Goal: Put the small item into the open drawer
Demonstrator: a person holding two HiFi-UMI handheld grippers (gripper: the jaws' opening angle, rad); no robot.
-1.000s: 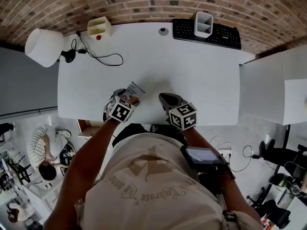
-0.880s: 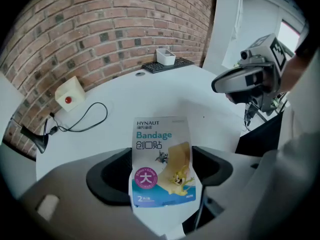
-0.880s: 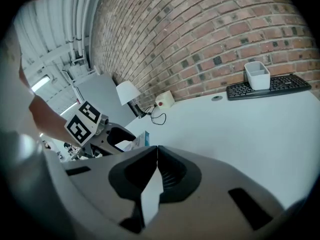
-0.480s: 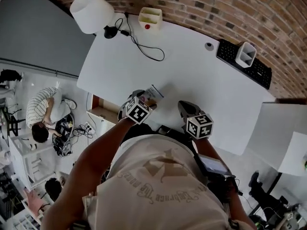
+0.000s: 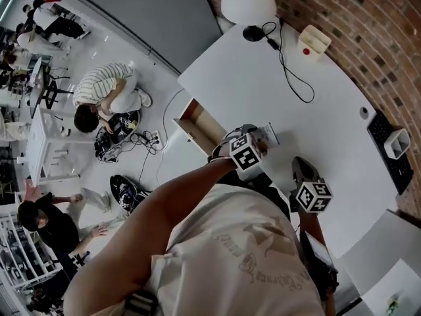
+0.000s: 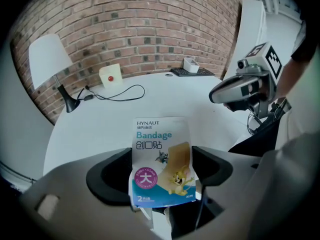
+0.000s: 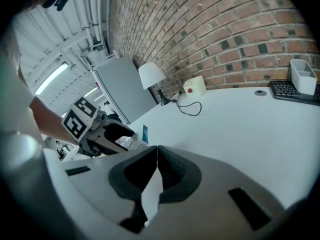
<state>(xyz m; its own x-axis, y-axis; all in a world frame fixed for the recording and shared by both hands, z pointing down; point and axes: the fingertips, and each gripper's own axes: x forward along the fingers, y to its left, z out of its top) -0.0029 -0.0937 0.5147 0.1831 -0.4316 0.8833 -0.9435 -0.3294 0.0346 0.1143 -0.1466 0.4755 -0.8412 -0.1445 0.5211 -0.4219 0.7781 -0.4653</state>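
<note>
Over the white desk (image 5: 263,91), open drawer (image 5: 191,125) at 9 o'clock of the left gripper (image 5: 256,139). Left forearm reaching toward 1 o'clock, clamped on the bandage packet (image 6: 161,159). Print legible only in left gripper view: long axis 12-to-6, title at 12. Right gripper (image 7: 156,171) at 4 o'clock, jaws together, empty.

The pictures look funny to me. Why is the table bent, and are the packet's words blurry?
Left gripper view: the wide lens bows the table and darkens the corners; the bandage packet in the left claw reads sharp. Head view: the brick wall curves.
</note>
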